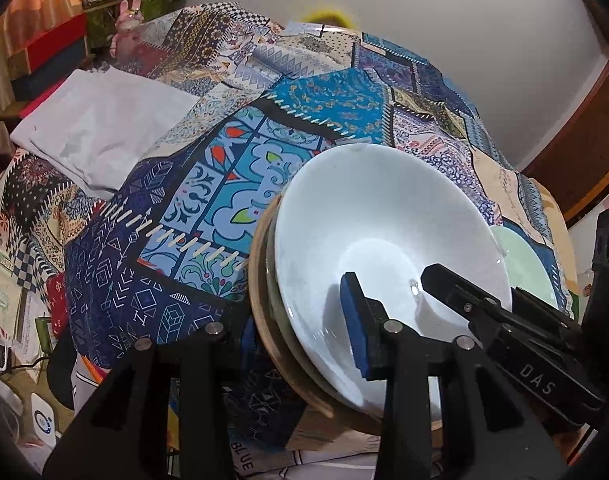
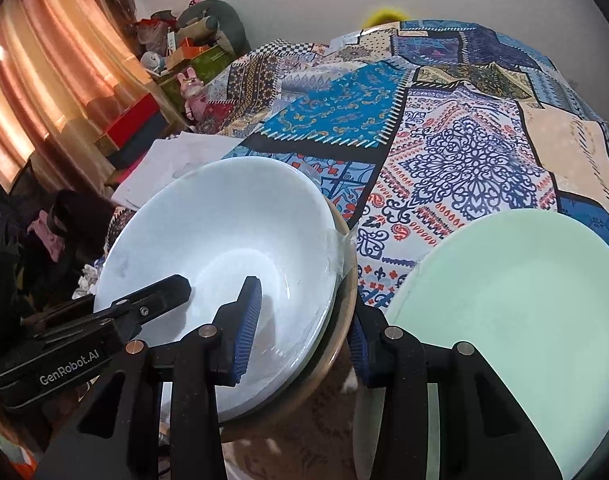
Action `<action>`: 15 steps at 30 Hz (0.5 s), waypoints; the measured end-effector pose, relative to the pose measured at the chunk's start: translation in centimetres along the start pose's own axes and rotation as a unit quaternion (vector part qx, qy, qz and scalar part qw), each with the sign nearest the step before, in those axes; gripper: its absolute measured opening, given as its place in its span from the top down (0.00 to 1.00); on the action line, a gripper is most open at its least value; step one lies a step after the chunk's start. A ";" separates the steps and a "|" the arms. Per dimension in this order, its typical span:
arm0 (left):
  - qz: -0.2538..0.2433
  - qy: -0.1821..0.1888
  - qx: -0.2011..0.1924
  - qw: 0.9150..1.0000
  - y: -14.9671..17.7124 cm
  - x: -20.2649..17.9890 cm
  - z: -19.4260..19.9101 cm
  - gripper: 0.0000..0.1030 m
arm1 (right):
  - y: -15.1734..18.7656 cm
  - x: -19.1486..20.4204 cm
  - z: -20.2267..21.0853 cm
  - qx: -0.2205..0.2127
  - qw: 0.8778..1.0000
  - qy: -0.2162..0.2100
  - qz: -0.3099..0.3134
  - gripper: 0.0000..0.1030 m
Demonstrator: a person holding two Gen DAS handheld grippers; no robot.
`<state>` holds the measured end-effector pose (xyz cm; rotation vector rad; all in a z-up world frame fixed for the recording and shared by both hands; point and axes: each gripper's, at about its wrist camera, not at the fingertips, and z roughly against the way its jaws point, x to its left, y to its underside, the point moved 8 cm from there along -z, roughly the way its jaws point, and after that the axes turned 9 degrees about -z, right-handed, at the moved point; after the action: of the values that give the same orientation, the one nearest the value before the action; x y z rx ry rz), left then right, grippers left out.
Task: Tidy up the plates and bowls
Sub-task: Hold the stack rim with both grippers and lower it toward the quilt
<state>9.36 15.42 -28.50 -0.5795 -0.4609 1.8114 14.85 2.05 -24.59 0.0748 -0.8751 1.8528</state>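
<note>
From the left wrist, the white bowl [image 1: 388, 240] sits nested atop a stack with a wooden-rimmed dish [image 1: 260, 292] at the bottom, on the patchwork cloth [image 1: 208, 184]. The left gripper [image 1: 280, 344] straddles the stack's near rim, fingers spread, not pinching; the right gripper's finger reaches into the bowl. From the right wrist, the right gripper [image 2: 304, 336] brackets the stack's edge likewise, released, not gripping anything. The green plate [image 2: 516, 304] lies just beside, unstacked. Bowls look gathered; the plate likely remains to place.
</note>
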 end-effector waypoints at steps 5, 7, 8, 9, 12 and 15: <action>-0.004 0.002 -0.014 1.000 -0.9 -0.8 1.2 0.63 | -0.7 0.2 1.4 -0.020 1.000 0.000 0.002 0.64; -0.007 0.002 -0.021 1.000 -1.3 -1.2 1.7 0.63 | -1.0 0.2 2.2 -0.031 1.000 0.001 0.003 0.64; -0.009 0.002 -0.024 1.000 -1.5 -1.4 2.0 0.63 | -1.1 0.3 2.5 -0.033 0.999 0.001 0.003 0.64; -0.011 0.001 -0.027 1.000 -1.7 -1.6 2.2 0.63 | -1.3 0.2 2.8 -0.037 0.999 0.000 0.002 0.64; -0.017 -0.001 -0.038 0.999 -2.4 -2.3 2.9 0.63 | -1.8 0.0 3.7 -0.048 0.999 -0.002 -0.002 0.64; -0.024 0.001 -0.046 0.999 -3.0 -3.2 3.4 0.63 | -2.2 -0.3 4.7 -0.060 0.998 0.000 -0.006 0.64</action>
<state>10.40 13.15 -23.52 -0.6288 -0.5538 1.7511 15.24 -0.52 -20.08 0.0050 -0.9807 1.7852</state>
